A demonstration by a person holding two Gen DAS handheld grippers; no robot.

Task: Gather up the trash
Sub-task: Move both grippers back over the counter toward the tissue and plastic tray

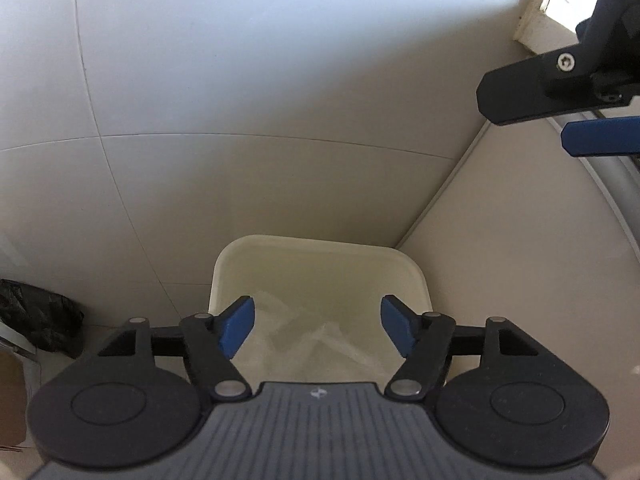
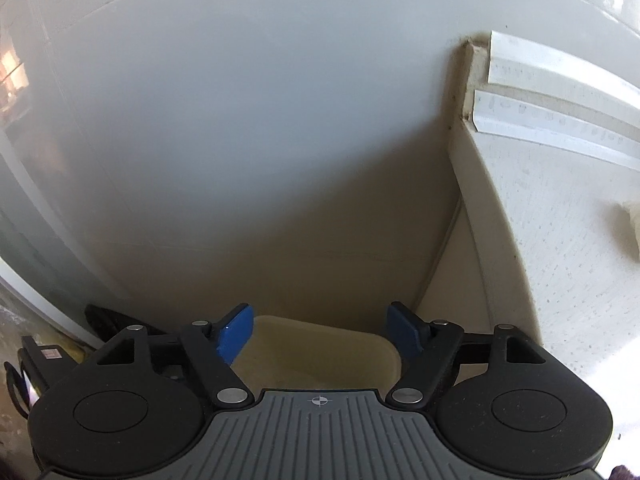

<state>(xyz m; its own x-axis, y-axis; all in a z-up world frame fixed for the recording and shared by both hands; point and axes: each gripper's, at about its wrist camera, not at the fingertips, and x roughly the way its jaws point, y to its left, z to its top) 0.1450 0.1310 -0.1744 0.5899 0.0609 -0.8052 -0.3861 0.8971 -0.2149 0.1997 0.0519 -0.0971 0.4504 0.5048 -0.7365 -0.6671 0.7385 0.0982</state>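
Note:
A cream square waste bin (image 1: 320,256) stands on the floor in a wall corner, with crumpled clear plastic trash (image 1: 316,340) inside. My left gripper (image 1: 318,326) is open and empty, held above the bin's near side. My right gripper (image 2: 320,332) is open and empty, above the same bin (image 2: 320,352). The right gripper also shows in the left wrist view (image 1: 532,120), up at the right, apart from the bin.
White tiled wall (image 1: 240,80) behind the bin. A crumpled black plastic bag (image 1: 36,316) and a brown cardboard box (image 1: 12,396) lie at the left. A white window sill (image 2: 560,100) and wall ledge are at the right.

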